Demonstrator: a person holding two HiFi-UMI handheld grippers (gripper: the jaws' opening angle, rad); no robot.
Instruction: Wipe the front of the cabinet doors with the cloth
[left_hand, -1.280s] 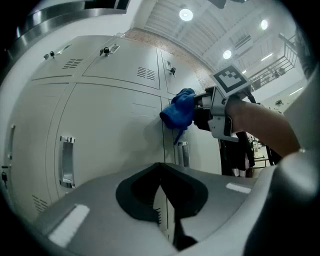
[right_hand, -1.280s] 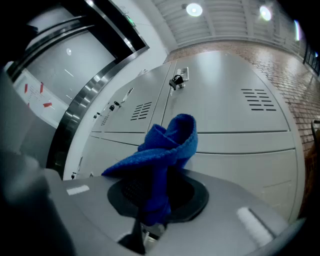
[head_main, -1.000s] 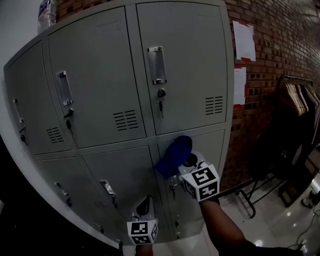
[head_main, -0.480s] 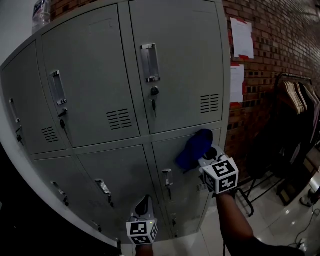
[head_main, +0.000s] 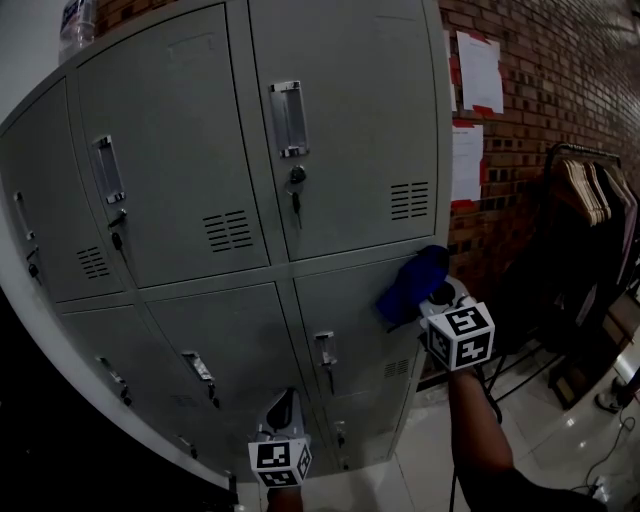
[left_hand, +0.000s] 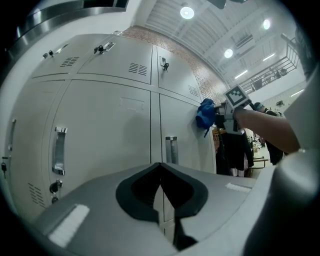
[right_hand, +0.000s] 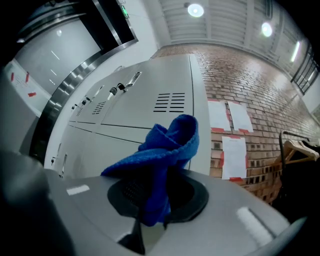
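Well, the right gripper (head_main: 435, 300) clamps the blue cloth (head_main: 412, 284) against a cabinet door (head_main: 345, 315), with a clothes rack (head_main: 590, 200) to its right; the left gripper (head_main: 283, 412) is lower, jaws together.

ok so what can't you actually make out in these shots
Whether the blue cloth really presses on the cabinet door: in the head view the cloth's own bulk hides the contact, and the right gripper view does not settle it.
The top of the bottle on the cabinet: cut off by the head view's upper edge.
The print on the wall papers: too small in the head view and the right gripper view.
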